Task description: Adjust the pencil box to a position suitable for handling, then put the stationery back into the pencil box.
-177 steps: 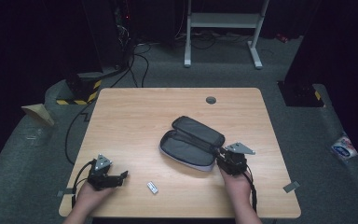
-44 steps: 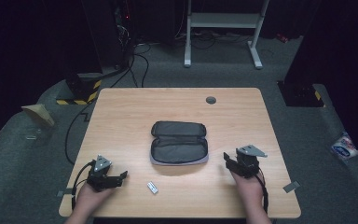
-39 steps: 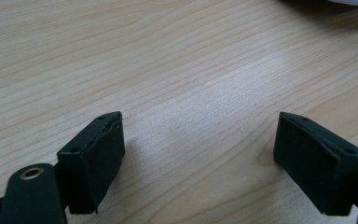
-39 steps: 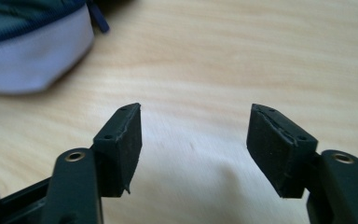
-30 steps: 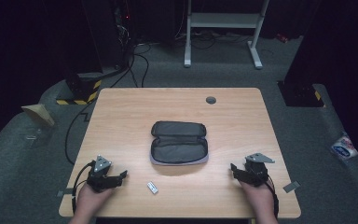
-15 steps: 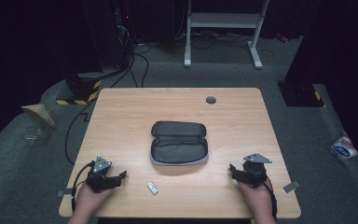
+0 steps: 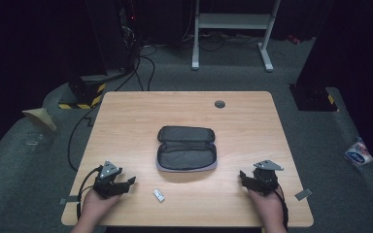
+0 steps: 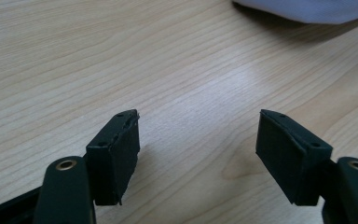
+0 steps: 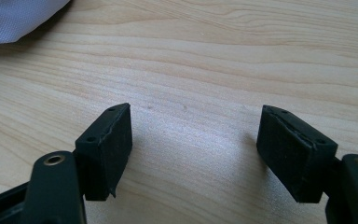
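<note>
The open grey case [image 7: 187, 155] lies mid-table, between and beyond my grippers. My left gripper [image 7: 126, 183], jaws just narrowing on nothing, rests near-left. My right gripper [image 7: 245, 178] sits near-right, released and empty.

A dark grey fabric zip case [image 7: 187, 154], oblong with rounded corners, lies open and flat near the middle of the light wooden table [image 7: 126, 126]. Its two halves are spread side by side, one toward the far edge, one toward the near edge, with the dark lining facing up. A pale grey outer edge shows along its near side.
</note>
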Motion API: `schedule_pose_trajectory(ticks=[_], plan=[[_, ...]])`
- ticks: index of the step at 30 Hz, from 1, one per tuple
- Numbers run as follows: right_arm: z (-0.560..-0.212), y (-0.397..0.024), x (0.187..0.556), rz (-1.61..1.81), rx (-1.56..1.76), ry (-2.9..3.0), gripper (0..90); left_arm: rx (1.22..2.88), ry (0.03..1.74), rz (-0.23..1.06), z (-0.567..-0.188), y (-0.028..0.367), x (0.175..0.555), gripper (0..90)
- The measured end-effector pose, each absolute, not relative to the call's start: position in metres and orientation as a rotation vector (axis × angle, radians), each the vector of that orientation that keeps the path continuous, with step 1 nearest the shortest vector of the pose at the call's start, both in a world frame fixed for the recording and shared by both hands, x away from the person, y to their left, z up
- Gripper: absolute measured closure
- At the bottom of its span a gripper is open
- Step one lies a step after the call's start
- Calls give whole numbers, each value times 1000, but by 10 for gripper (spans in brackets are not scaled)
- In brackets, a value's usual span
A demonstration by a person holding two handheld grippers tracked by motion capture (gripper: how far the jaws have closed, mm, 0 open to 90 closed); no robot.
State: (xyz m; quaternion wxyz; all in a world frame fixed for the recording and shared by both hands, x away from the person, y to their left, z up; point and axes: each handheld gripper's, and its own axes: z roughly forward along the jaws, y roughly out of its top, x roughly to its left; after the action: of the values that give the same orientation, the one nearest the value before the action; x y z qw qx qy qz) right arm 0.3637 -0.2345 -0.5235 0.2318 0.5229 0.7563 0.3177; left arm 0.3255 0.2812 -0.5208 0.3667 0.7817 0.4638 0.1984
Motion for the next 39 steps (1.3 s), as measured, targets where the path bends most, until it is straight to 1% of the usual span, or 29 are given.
schedule_pose_trajectory(ticks=[10,15,22,23,27,33,35,39], plan=[[-524,-234,364,874,1439,2077,269,2006,1109,492,-515,265,322,325],[-524,-235,364,875,1438,2077,271,2006,1075,453,-516,257,320,347],[-524,-234,364,874,1442,2072,274,2038,1021,410,-518,247,314,335],[-524,-234,363,870,1446,2067,276,2041,1015,403,-517,245,313,320],[-524,-234,363,870,1448,2066,277,2088,965,448,-514,238,307,289],[-524,-234,363,872,1447,2068,281,2103,933,418,-517,231,303,289],[-524,-234,364,873,1437,2073,282,2129,903,442,-517,227,301,289],[-523,-234,364,879,1436,2080,283,2125,893,429,-517,220,297,302]])
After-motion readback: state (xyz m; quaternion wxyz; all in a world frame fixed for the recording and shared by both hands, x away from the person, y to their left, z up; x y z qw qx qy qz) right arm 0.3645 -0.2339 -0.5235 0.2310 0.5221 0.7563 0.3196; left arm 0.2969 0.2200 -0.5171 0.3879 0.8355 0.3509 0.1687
